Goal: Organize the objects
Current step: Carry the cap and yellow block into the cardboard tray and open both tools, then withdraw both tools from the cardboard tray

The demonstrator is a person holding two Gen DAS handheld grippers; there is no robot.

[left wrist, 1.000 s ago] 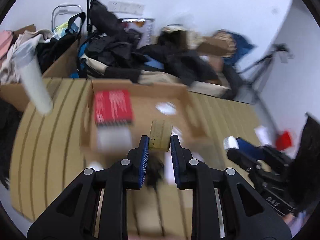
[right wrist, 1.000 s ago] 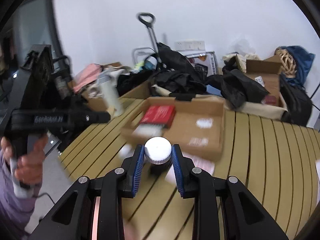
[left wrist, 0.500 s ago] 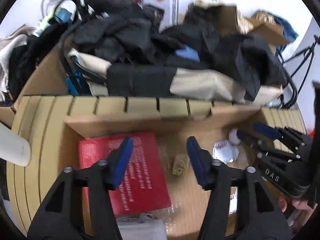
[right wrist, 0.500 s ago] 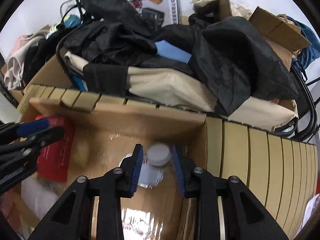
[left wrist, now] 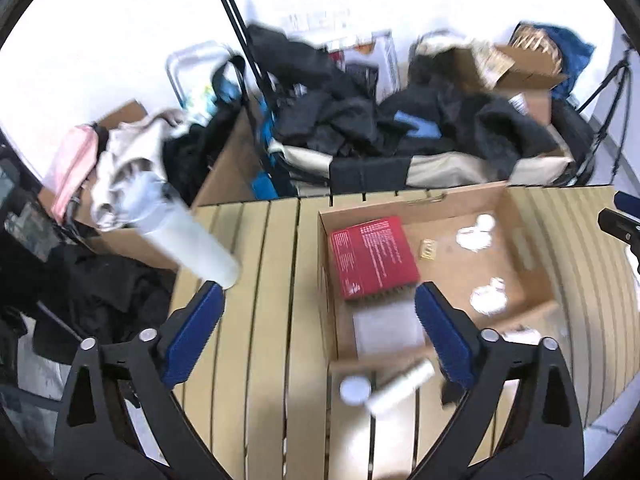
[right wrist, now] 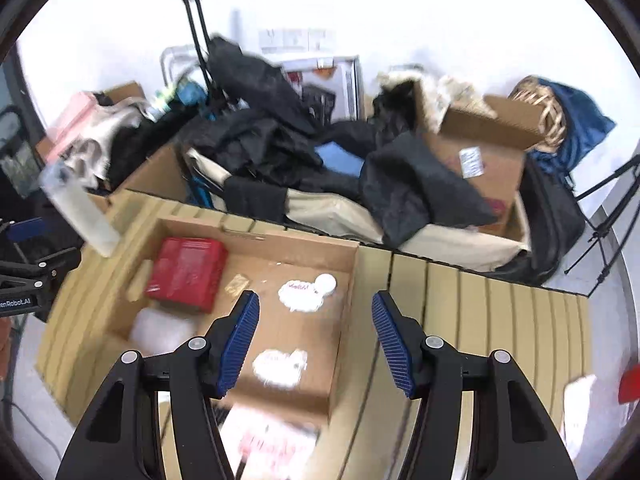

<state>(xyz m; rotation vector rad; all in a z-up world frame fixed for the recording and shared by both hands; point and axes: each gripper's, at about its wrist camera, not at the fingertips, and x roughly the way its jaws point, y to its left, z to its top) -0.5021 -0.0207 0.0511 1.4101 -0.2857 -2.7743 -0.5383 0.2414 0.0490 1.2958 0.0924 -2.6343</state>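
Observation:
A shallow cardboard box [left wrist: 524, 236] [right wrist: 348, 276] lies on the slatted table. Inside it are a red booklet [left wrist: 372, 256] [right wrist: 186, 274], a small tan block [left wrist: 427, 249] [right wrist: 237, 284] and a white-capped bottle [left wrist: 486, 222] [right wrist: 325, 284] beside white stickers. My left gripper [left wrist: 318, 340] is wide open and empty, above the box's near left corner. My right gripper [right wrist: 316, 340] is wide open and empty, above the box's right wall. A white tube [left wrist: 400, 390] and a white cap [left wrist: 355, 389] lie on the table near the left gripper.
A tall white tumbler [left wrist: 192, 248] [right wrist: 78, 208] stands at the table's left edge. Dark clothes and bags [left wrist: 380, 132] [right wrist: 300, 152] and cardboard cartons [right wrist: 480, 152] are piled behind the table. Papers [right wrist: 272, 440] lie in front of the box.
Both grippers carried their items into the box, opened and let go: the left the tan block, the right the white-capped bottle. Both have since pulled back and up, open and empty.

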